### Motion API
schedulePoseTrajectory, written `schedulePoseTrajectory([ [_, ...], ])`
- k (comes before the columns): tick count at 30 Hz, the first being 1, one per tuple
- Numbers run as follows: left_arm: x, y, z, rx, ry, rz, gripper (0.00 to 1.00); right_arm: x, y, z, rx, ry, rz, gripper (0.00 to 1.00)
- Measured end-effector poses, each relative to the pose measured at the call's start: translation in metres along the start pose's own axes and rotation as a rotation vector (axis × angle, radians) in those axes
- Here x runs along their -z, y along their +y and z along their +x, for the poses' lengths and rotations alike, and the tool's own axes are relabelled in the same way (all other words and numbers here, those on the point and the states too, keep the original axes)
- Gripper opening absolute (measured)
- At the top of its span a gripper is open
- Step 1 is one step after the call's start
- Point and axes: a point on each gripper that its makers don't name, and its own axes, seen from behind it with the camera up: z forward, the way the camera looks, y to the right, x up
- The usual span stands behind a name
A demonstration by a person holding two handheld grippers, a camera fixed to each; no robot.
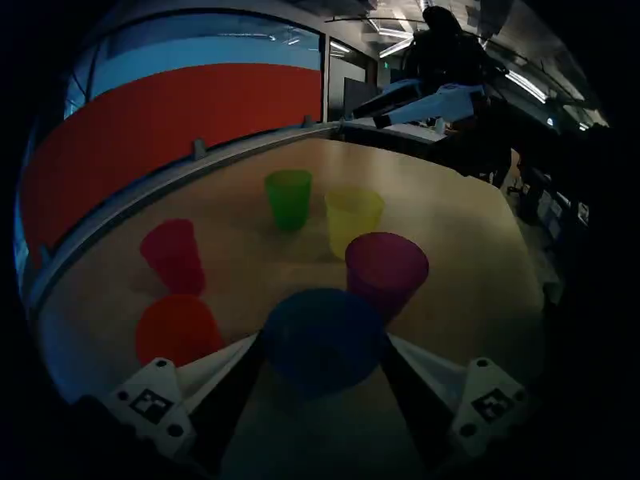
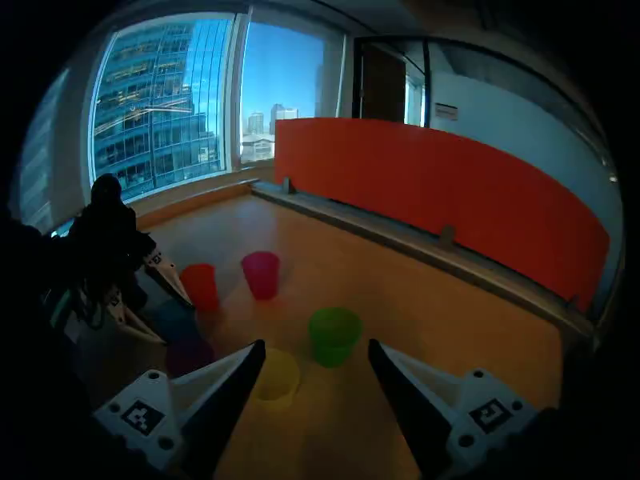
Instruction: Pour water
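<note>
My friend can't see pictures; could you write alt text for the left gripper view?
The left gripper holds a translucent blue plastic cup between its white jaws, over a wooden table. Behind it stand five more plastic cups: a purple cup, a yellow cup, a green cup, a red cup and an orange cup.

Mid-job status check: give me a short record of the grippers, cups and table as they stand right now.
left gripper: shut on blue cup
right gripper: open, empty; green cup and yellow cup ahead of it
other cups: purple cup just behind blue; crimson cup and red cup beside it
all cups: upright
table: wooden, orange partition along its edge
water: cannot tell
</note>
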Motion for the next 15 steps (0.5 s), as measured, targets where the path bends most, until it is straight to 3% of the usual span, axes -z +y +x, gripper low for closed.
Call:
schedulePoseTrajectory([
  [6,-0.0012,0.0014,0.0019,-0.002,0.001,-0.002,0.89,-0.0011,0.0012,-0.0013,-0.002,-0.003,0.000,0.99],
  [15,-0.0014,0.0019,0.0016,-0.007,-0.001,-0.002,0.88,-0.0071,0.0022,-0.0038,-0.006,-0.008,0.005,0.99],
])
